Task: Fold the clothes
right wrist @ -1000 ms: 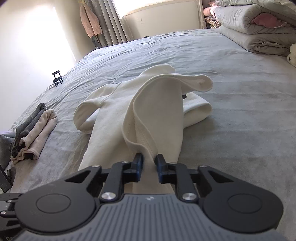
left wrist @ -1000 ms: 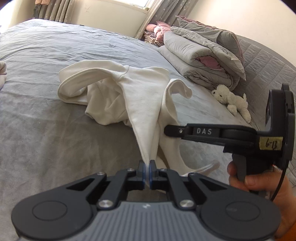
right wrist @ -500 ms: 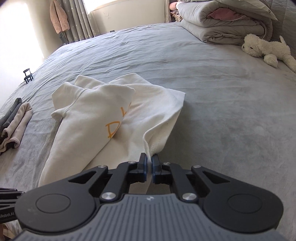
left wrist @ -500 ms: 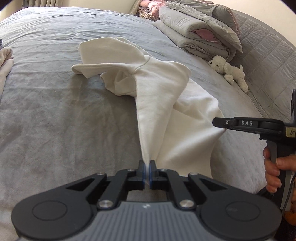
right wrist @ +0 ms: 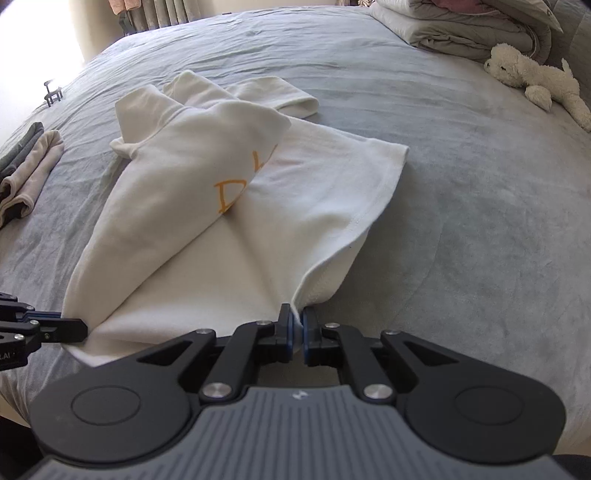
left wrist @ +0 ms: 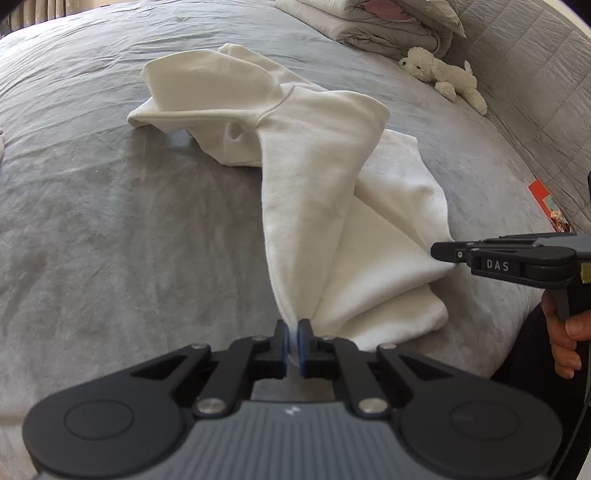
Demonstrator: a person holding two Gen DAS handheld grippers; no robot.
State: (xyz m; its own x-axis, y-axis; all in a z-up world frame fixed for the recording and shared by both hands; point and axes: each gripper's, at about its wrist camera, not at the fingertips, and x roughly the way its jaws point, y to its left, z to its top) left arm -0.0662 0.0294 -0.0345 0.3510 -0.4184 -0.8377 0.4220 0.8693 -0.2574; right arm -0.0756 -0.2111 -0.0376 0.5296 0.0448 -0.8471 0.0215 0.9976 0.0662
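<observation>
A cream sweatshirt with orange lettering lies partly bunched on the grey bed; it also shows in the right wrist view. My left gripper is shut on one corner of its hem. My right gripper is shut on the other hem corner. The right gripper shows from the side in the left wrist view, and the left gripper shows at the left edge of the right wrist view. The hem stretches between them near the bed's front edge. The sleeves lie folded under the far part.
A grey bedspread covers the bed. A white plush toy and a folded duvet lie at the far right. Folded clothes sit at the left. A red card lies by the quilted headboard.
Both grippers have pulled the sweatshirt hem toward me and apart, spreading the lower part flatter on the bed. The garment has slid nearer and the lettering has come into view.
</observation>
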